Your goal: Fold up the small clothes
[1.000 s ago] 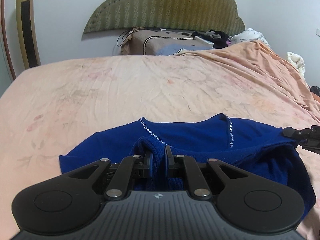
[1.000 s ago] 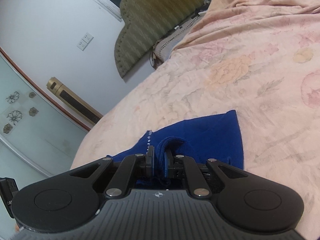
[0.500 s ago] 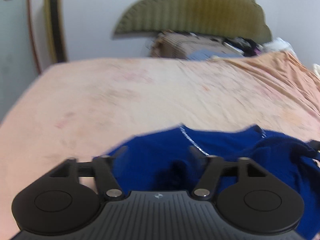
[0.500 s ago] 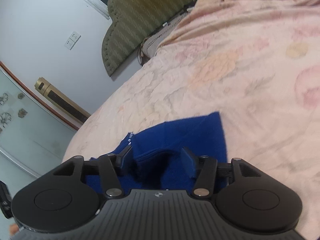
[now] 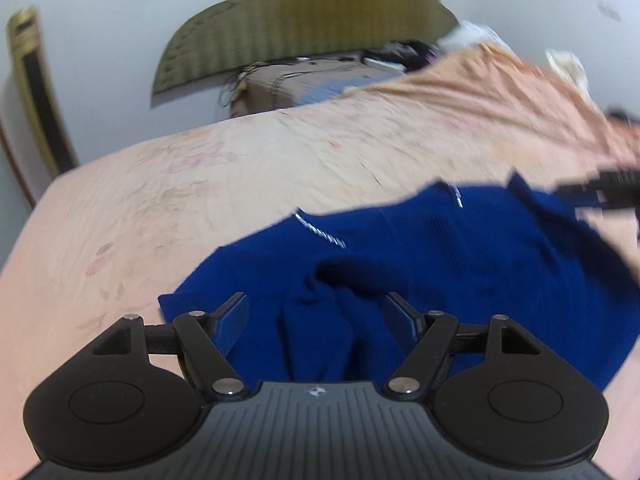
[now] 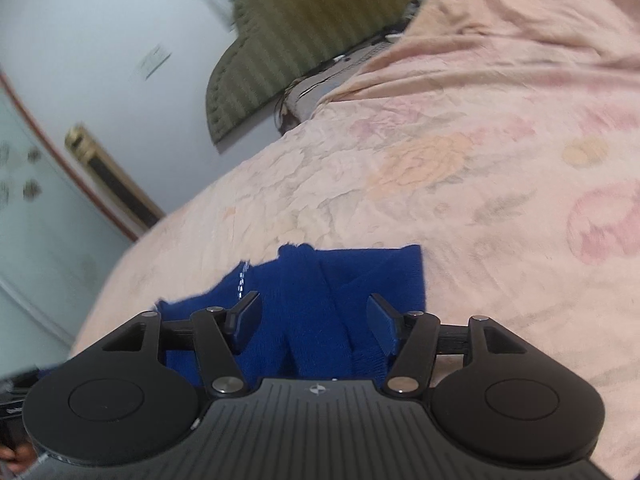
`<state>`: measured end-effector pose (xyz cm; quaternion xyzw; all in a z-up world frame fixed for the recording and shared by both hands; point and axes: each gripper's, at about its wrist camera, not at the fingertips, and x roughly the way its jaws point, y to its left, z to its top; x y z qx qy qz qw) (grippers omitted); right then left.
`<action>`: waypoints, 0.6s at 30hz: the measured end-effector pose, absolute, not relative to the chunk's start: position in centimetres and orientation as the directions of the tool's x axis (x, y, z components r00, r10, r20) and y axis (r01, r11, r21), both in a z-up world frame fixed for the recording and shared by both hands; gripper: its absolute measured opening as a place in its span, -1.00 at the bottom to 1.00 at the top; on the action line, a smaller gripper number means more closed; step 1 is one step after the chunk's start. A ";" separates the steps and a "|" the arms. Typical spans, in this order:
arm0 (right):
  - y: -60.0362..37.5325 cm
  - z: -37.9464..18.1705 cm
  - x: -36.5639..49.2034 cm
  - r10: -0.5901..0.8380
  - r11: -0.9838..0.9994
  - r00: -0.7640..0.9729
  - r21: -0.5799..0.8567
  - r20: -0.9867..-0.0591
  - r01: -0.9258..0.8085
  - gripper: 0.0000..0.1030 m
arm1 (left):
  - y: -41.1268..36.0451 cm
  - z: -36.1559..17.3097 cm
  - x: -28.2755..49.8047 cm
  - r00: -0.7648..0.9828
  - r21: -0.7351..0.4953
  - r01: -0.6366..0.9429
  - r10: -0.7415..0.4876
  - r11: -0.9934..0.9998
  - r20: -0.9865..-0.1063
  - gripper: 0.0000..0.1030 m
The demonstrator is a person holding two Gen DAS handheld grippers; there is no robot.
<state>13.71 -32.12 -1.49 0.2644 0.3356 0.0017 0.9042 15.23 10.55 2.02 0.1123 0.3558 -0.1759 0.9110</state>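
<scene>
A small blue knit garment (image 5: pixel 420 264) with a line of rhinestones at its neckline lies partly folded on the pink floral bedsheet (image 5: pixel 240 184). My left gripper (image 5: pixel 318 312) hangs just over its near left part, jaws opening, with a raised fold of cloth between the pads but not pressed. The right wrist view shows the same garment (image 6: pixel 360 276), with my right gripper (image 6: pixel 314 310) over its near right part. Its jaws are opening too, and the ridged cloth between them lies loose. That right gripper (image 5: pixel 600 190) shows blurred at the left wrist view's right edge.
The bedsheet (image 6: pixel 480 160) stretches wide beyond the garment. A green padded headboard (image 5: pixel 304 20) and a brown pillow (image 5: pixel 304 80) with piled clothes stand at the far end. A gold standing unit (image 5: pixel 36 92) lines the left wall.
Both grippers were shut on folds of the blue garment; both have opened and let the cloth drop. The left view has shifted and rolled, and the garment now lies looser.
</scene>
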 end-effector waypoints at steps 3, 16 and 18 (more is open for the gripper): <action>-29.9 -1.7 14.8 0.142 0.936 0.723 0.329 -0.676 0.123 0.44 | 9.7 1.1 13.6 0.686 0.159 0.441 -0.218 0.883 -0.694 0.57; -29.1 -1.7 14.9 -0.319 0.945 0.692 -0.164 -0.647 0.282 0.69 | 17.0 -1.2 9.8 0.696 0.287 0.305 -0.007 0.908 -0.718 0.62; -29.1 -0.9 14.3 -0.345 0.934 0.710 -0.152 -0.614 0.323 0.72 | 17.9 -0.6 9.9 0.709 0.275 0.251 0.017 0.928 -0.705 0.62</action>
